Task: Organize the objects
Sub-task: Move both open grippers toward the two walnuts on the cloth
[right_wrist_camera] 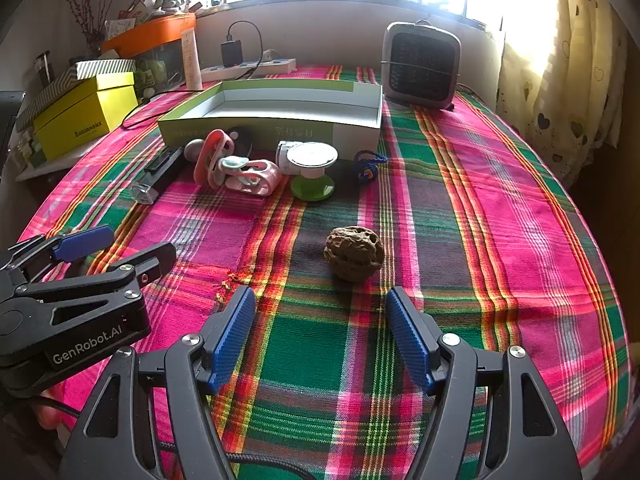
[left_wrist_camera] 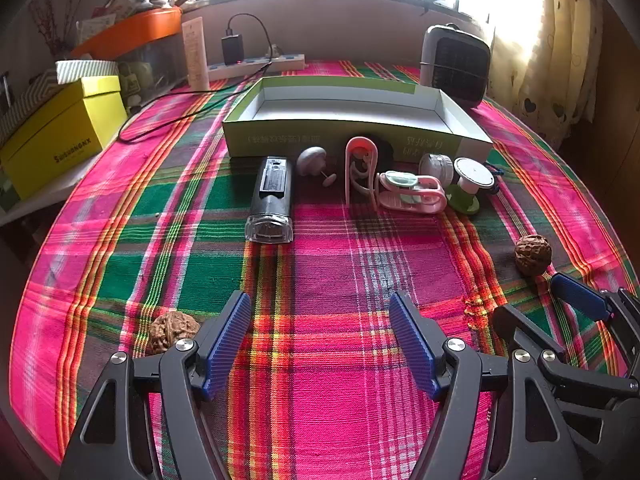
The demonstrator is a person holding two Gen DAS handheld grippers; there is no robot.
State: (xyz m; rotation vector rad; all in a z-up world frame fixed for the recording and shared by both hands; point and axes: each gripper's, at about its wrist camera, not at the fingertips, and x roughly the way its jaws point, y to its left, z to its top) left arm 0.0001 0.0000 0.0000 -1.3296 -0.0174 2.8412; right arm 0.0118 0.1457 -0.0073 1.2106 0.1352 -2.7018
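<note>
A shallow green-and-white box (left_wrist_camera: 352,136) (right_wrist_camera: 280,120) lies open on the plaid cloth. In front of it lie a black flashlight (left_wrist_camera: 272,200) (right_wrist_camera: 160,174), a grey knob (left_wrist_camera: 312,160), pink clips (left_wrist_camera: 360,168) (right_wrist_camera: 240,168), a white round case (left_wrist_camera: 436,166) and a green-and-white spool (left_wrist_camera: 470,184) (right_wrist_camera: 312,172). One walnut (left_wrist_camera: 173,332) sits just left of my open, empty left gripper (left_wrist_camera: 320,344). Another walnut (left_wrist_camera: 531,255) (right_wrist_camera: 354,252) lies just ahead of my open, empty right gripper (right_wrist_camera: 320,336).
A blue cord charm (right_wrist_camera: 367,166) lies right of the spool. A small heater (right_wrist_camera: 420,66), a power strip with charger (left_wrist_camera: 256,64), a yellow box (left_wrist_camera: 64,140) and an orange-lidded container (left_wrist_camera: 132,32) stand at the back and left. The left gripper shows in the right wrist view (right_wrist_camera: 100,252).
</note>
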